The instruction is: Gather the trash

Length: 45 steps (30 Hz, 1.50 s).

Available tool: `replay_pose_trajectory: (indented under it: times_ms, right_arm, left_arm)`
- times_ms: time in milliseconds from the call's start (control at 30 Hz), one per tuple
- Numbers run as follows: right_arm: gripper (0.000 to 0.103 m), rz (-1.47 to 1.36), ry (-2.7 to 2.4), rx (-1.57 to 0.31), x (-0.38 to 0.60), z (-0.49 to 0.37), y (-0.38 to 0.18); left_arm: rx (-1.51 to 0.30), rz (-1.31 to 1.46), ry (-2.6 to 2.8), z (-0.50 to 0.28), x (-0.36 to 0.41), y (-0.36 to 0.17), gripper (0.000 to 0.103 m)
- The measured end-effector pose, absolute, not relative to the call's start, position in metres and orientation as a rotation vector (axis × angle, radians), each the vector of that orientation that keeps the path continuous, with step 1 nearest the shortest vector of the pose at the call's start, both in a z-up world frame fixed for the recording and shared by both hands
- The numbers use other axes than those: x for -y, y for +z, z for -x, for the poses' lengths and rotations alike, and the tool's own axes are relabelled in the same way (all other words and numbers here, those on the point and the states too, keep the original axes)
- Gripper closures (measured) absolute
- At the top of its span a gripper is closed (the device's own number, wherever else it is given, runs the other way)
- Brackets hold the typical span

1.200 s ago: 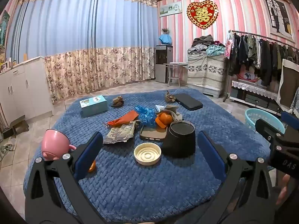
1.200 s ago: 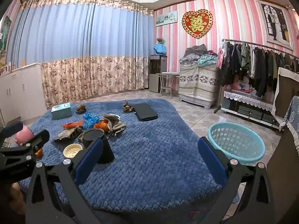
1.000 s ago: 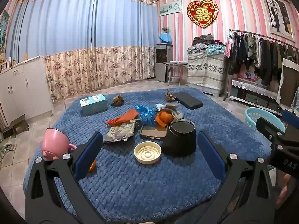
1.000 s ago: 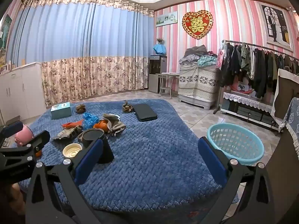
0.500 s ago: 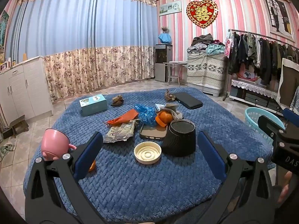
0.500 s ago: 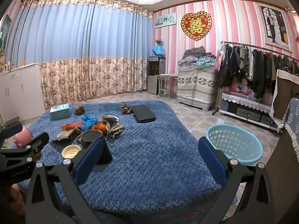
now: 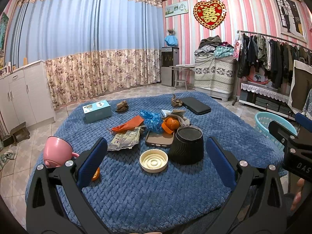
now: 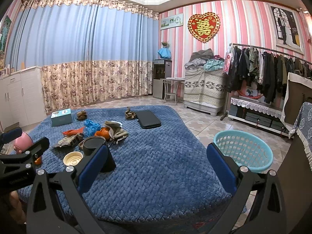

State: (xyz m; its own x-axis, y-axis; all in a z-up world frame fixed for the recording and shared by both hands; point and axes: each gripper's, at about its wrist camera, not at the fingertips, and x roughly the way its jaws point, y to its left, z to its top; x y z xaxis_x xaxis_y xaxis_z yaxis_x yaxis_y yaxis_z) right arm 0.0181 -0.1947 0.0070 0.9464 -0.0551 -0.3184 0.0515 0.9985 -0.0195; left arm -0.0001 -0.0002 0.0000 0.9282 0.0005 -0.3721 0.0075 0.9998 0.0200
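Litter lies on a blue cloth-covered table (image 7: 136, 191): a crumpled foil wrapper (image 7: 125, 137), an orange wrapper (image 7: 129, 124), a blue plastic bag (image 7: 153, 120), orange peel with a tangerine (image 7: 170, 124) and brown paper wads (image 7: 121, 106). A turquoise basket (image 8: 243, 152) stands on the floor to the right. My left gripper (image 7: 156, 156) is open and empty, near the table's front edge. My right gripper (image 8: 156, 158) is open and empty, over the table's right part.
A black cup (image 7: 187, 146), a cream lid (image 7: 154, 160), a phone (image 7: 159, 138), a pink mug (image 7: 56, 152), a teal box (image 7: 97, 110) and a black case (image 7: 196, 105) also sit on the table. A clothes rack (image 8: 269, 74) stands at the right.
The right wrist view has shifted slightly; the basket and table sit a little lower and left in it. The left gripper has barely moved. Both stay open.
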Motion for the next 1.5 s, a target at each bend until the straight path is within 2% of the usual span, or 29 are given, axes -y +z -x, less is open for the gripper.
replay_pose_trajectory:
  times_ms: [1500]
  right_arm:
    - [0.004,0.011,-0.072,-0.331,0.223,-0.011,0.012]
  left_arm:
    - [-0.387,-0.025,-0.003,0.006,0.012,0.012,0.005]
